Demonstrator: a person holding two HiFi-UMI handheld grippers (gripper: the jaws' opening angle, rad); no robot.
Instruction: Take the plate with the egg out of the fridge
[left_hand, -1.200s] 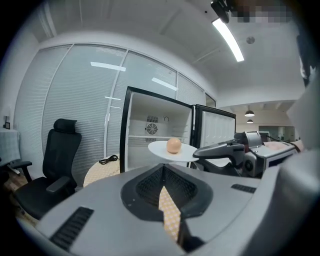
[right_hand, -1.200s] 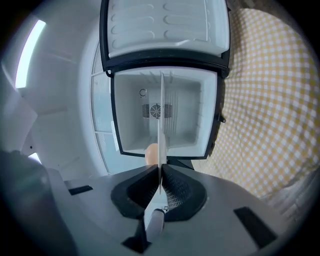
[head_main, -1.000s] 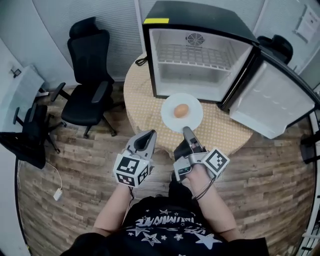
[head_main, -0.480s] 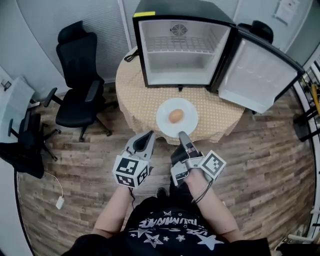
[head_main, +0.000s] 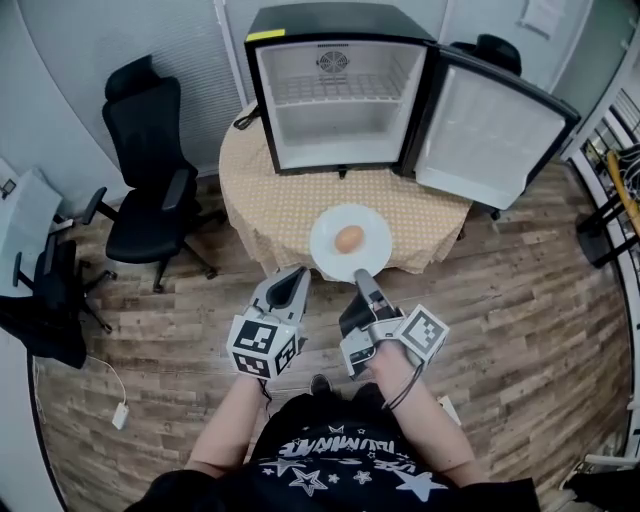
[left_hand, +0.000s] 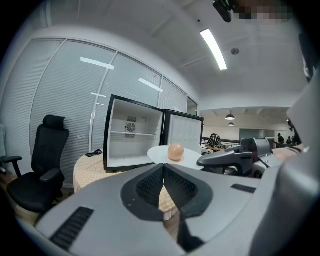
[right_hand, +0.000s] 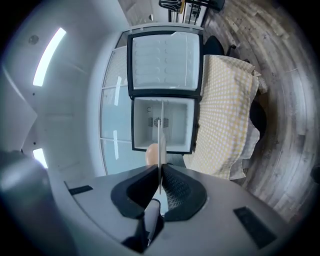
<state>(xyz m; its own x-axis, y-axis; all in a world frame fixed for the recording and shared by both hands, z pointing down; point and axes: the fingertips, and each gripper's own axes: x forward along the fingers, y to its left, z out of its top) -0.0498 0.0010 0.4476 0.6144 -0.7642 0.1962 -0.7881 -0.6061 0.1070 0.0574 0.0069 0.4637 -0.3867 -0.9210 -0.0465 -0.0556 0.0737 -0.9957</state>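
A white plate (head_main: 350, 243) with a brown egg (head_main: 349, 239) on it hangs level over the near edge of the round table (head_main: 290, 205), in front of the open fridge (head_main: 335, 100). My right gripper (head_main: 362, 277) is shut on the plate's near rim. In the right gripper view the plate (right_hand: 160, 145) is a thin edge-on line between the pads, with the egg (right_hand: 151, 154) beside it. My left gripper (head_main: 297, 275) is shut and empty, to the left of the plate and apart from it. From the left gripper view the plate (left_hand: 172, 156) and egg (left_hand: 175, 151) show ahead.
The fridge is bare inside, and its door (head_main: 490, 125) swings wide to the right. A yellow checked cloth (right_hand: 225, 115) covers the table. Black office chairs (head_main: 150, 170) stand at the left on the wooden floor. A cable (head_main: 245, 120) lies beside the fridge.
The plate with the egg and both grippers have drawn back from the fridge mouth toward the person, to the table's near edge. The grip on the rim is unchanged.
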